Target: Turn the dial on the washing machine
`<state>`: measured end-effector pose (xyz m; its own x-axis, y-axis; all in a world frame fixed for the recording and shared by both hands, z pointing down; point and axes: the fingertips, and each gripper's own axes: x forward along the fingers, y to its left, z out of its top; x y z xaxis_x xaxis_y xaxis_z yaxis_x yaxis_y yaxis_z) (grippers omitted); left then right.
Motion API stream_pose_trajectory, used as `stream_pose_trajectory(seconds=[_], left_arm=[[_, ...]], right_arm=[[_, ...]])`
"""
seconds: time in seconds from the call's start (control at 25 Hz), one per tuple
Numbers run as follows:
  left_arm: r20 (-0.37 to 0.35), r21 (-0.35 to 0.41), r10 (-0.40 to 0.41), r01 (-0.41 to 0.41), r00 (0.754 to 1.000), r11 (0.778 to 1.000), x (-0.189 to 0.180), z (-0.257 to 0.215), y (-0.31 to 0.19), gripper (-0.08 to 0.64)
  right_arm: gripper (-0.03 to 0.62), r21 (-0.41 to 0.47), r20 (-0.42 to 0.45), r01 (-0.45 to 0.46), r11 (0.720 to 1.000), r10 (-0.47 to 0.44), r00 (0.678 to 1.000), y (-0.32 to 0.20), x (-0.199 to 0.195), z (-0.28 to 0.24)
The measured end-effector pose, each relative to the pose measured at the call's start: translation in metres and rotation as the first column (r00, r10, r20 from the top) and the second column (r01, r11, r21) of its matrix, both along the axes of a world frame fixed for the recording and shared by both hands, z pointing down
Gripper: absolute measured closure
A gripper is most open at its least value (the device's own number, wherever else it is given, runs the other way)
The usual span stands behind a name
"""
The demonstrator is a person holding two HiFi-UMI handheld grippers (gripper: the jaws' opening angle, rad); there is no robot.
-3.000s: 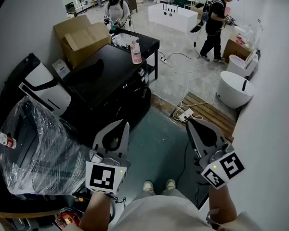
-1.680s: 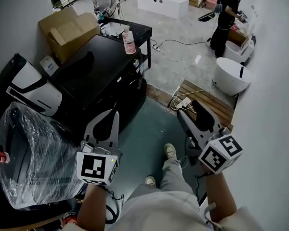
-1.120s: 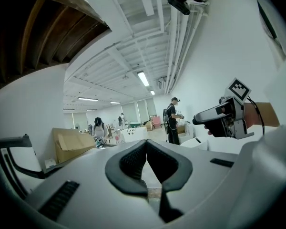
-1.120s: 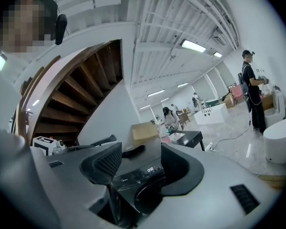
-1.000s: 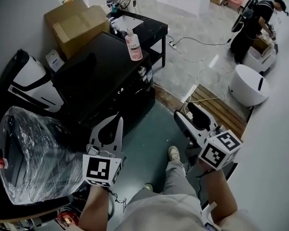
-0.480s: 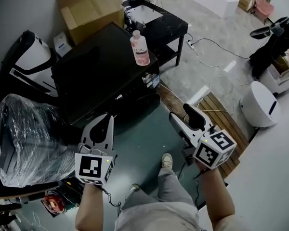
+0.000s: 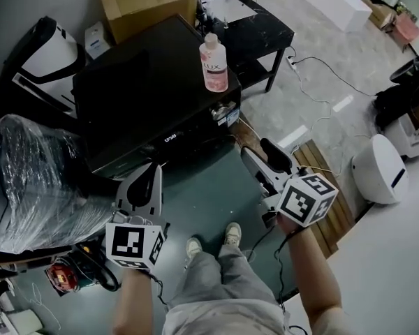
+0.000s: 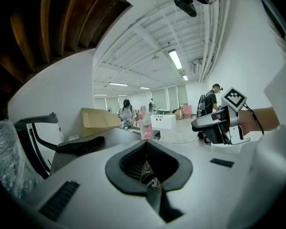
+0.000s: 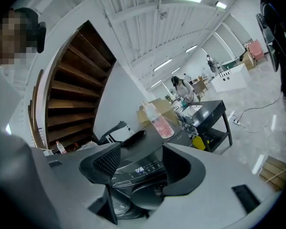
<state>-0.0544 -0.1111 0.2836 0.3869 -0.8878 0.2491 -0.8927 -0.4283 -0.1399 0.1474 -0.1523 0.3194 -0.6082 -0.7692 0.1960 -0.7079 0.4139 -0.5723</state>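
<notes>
The black washing machine (image 7: 146, 89) stands ahead of me, with a lit display (image 9: 139, 169) on its front panel and a silvery dial (image 7: 221, 112) at the panel's right end. A pink bottle (image 7: 213, 65) stands on its lid. My right gripper (image 7: 257, 153) hovers in front of the machine's right corner, a little short of the dial. Its jaws are opening and nothing is between them. My left gripper (image 7: 153, 172) hangs lower left, before the machine's front, with its jaws shut and empty. In the right gripper view the right jaw hides the dial.
A cardboard box (image 7: 146, 2) and a black side table (image 7: 255, 19) stand behind the machine. A plastic-wrapped appliance (image 7: 35, 180) sits to its left. A wooden pallet (image 7: 328, 187), a white tub (image 7: 380, 169) and floor cables lie at the right. My feet (image 7: 209, 239) are on the green floor.
The view has closed in on the washing machine and tilted down. The right gripper has come nearer to the machine's right front corner. The people at the far end have left the head view.
</notes>
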Motion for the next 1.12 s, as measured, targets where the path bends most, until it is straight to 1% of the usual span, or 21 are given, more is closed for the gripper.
stream_pose_trajectory(seconds=[0.08, 0.2, 0.28, 0.36, 0.44, 0.52, 0.56, 0.68, 0.76, 0.88, 1.0, 1.12], left_arm=[[-0.014, -0.016, -0.017, 0.017, 1.000, 1.000, -0.003, 0.008, -0.002, 0.540], [-0.008, -0.031, -0.015, 0.015, 1.000, 0.999, -0.005, 0.026, -0.010, 0.540], [-0.008, -0.039, -0.009, 0.009, 1.000, 0.999, -0.007, 0.041, -0.018, 0.540], [-0.009, -0.047, -0.003, 0.002, 1.000, 0.999, -0.008, 0.057, -0.026, 0.540], [-0.004, -0.055, 0.009, -0.009, 1.000, 0.998, -0.007, 0.072, -0.032, 0.540], [0.008, -0.058, 0.025, -0.025, 1.000, 0.998, -0.004, 0.085, -0.037, 0.540], [0.017, -0.055, 0.032, -0.031, 0.999, 0.998, -0.002, 0.089, -0.041, 0.540], [0.028, -0.042, 0.046, -0.045, 0.999, 0.998, 0.002, 0.101, -0.052, 0.540], [0.017, -0.040, 0.054, -0.053, 0.998, 0.998, 0.007, 0.112, -0.061, 0.540], [0.000, -0.039, 0.062, -0.062, 0.998, 0.997, 0.013, 0.122, -0.073, 0.540], [-0.017, -0.036, 0.069, -0.069, 0.997, 0.997, 0.016, 0.129, -0.082, 0.540], [-0.061, -0.035, 0.054, -0.056, 0.997, 0.998, 0.019, 0.135, -0.092, 0.540]], right_arm=[[0.305, -0.021, 0.010, 0.004, 1.000, -0.003, 1.000, -0.009, -0.002, 0.008], [0.299, -0.046, 0.038, -0.013, 0.999, 0.014, 0.999, -0.025, -0.003, 0.021], [0.298, -0.081, 0.085, -0.033, 0.996, 0.040, 0.996, -0.037, -0.004, 0.033], [0.296, -0.143, 0.144, -0.061, 0.988, 0.082, 0.986, -0.048, -0.005, 0.049], [0.295, -0.195, 0.189, -0.084, 0.977, 0.121, 0.974, -0.057, -0.006, 0.066], [0.293, -0.215, 0.232, -0.097, 0.972, 0.147, 0.962, -0.068, -0.008, 0.079], [0.293, -0.225, 0.261, -0.105, 0.969, 0.163, 0.952, -0.073, -0.010, 0.084], [0.283, -0.260, 0.366, -0.117, 0.959, 0.210, 0.907, -0.091, -0.017, 0.102], [0.279, -0.274, 0.384, -0.121, 0.954, 0.223, 0.896, -0.101, -0.020, 0.117], [0.268, -0.299, 0.381, -0.130, 0.945, 0.243, 0.892, -0.117, -0.021, 0.139], [0.261, -0.340, 0.383, -0.149, 0.928, 0.281, 0.880, -0.132, -0.020, 0.159], [0.258, -0.361, 0.401, -0.155, 0.920, 0.303, 0.864, -0.151, -0.020, 0.174]])
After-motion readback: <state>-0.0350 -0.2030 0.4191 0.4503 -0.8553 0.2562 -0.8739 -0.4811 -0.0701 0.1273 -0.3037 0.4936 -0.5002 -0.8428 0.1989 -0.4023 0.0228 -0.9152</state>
